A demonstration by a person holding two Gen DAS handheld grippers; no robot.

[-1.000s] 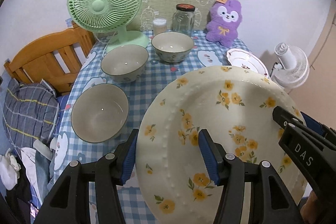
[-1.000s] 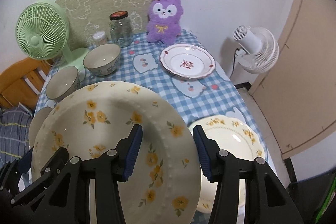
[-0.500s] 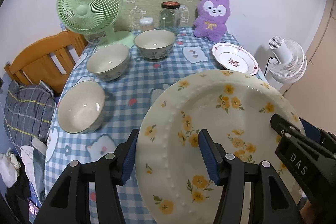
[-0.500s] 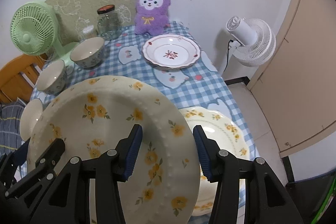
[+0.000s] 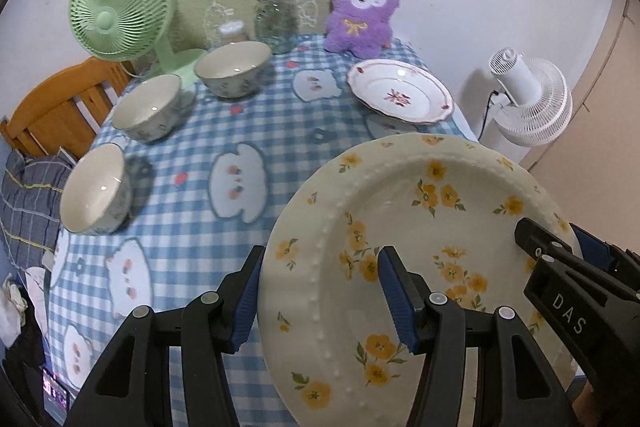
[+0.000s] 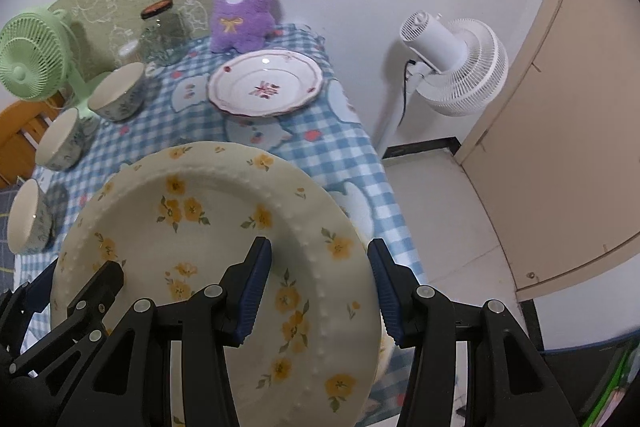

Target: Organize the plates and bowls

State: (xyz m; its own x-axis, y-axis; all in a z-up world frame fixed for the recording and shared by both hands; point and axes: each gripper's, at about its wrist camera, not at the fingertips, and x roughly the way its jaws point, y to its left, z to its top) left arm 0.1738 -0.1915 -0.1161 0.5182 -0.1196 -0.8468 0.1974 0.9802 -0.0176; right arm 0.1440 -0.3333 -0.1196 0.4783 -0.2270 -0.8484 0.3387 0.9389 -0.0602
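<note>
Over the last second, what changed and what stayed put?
Both grippers, left and right, carried the floral plate back toward the table's near end: bowls, jar and toy shrank in view. It now covers the second floral plate, seen earlier in the right view. Unchanged: both grips on the rim, three bowls, red-patterned plate.

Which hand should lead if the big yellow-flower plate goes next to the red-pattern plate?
Right, probably. Both clamp the yellow-flower plate, but the right gripper holds the rim nearer the red-pattern plate; the left gripper holds the side nearer the bowls.
</note>
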